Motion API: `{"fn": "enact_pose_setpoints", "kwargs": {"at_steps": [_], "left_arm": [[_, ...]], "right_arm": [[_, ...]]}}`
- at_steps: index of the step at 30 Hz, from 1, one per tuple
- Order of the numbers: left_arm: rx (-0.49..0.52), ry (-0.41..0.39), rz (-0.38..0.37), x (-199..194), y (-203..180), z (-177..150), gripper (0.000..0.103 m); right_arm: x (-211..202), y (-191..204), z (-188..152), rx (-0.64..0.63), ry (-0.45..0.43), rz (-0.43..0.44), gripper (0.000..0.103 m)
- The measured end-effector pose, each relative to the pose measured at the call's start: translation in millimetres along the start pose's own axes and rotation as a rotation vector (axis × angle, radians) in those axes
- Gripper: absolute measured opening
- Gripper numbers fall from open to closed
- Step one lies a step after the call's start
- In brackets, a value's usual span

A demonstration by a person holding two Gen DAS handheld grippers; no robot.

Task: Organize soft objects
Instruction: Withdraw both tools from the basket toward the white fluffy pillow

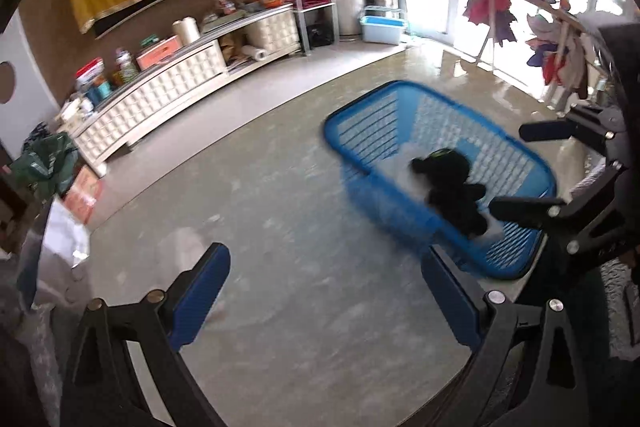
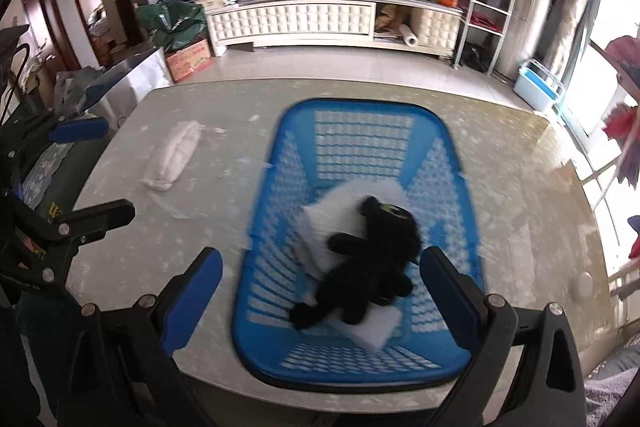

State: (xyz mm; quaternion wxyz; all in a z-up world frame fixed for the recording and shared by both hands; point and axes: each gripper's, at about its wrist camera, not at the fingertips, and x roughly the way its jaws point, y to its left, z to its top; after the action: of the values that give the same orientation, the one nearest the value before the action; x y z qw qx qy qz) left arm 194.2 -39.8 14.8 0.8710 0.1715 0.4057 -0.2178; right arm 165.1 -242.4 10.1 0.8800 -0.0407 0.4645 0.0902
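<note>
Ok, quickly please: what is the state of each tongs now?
Left tongs: open, holding nothing.
Right tongs: open, holding nothing.

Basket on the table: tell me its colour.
Bright blue basket, with slotted sides. It shows best in the right wrist view.

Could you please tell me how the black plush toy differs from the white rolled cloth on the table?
The black plush toy is dark and sprawls with its limbs out; the white rolled cloth is pale and bundled into a compact roll. The toy lies inside the blue basket on white pads; the cloth lies on the bare table beside the basket. Both look soft, and neither is gripped.
</note>
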Motion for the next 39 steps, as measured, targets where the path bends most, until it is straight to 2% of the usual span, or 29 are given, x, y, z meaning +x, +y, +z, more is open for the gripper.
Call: {"fn": "enact_pose_setpoints", "kwargs": {"at_steps": [9,17,28,36,39], "left_arm": [[-0.126,0.035,0.100,-10.0,61.0,-42.7,0.096],[-0.225,0.078,0.137,-8.2,118.3,-74.6,0.096],[-0.304,0.138,0.143,18.2,184.4,-108.2,0.096],[-0.364,0.174,0.144,48.3,230.4,-125.9,0.096],[-0.360,0.189,0.151,59.2,241.1,-130.7,0.096]], "right_arm": [[36.9,64.4,23.4,-0.087,0.017,0.060,0.099],[76.7,113.6,45.7,-0.106,0.061,0.138,0.099],[130.6,159.2,72.2,-0.107,0.130,0.202,0.099],[172.0,187.0,84.4,-0.113,0.181,0.213,0.099],[189.2,195.2,87.1,-0.118,0.201,0.211,0.093]]}}
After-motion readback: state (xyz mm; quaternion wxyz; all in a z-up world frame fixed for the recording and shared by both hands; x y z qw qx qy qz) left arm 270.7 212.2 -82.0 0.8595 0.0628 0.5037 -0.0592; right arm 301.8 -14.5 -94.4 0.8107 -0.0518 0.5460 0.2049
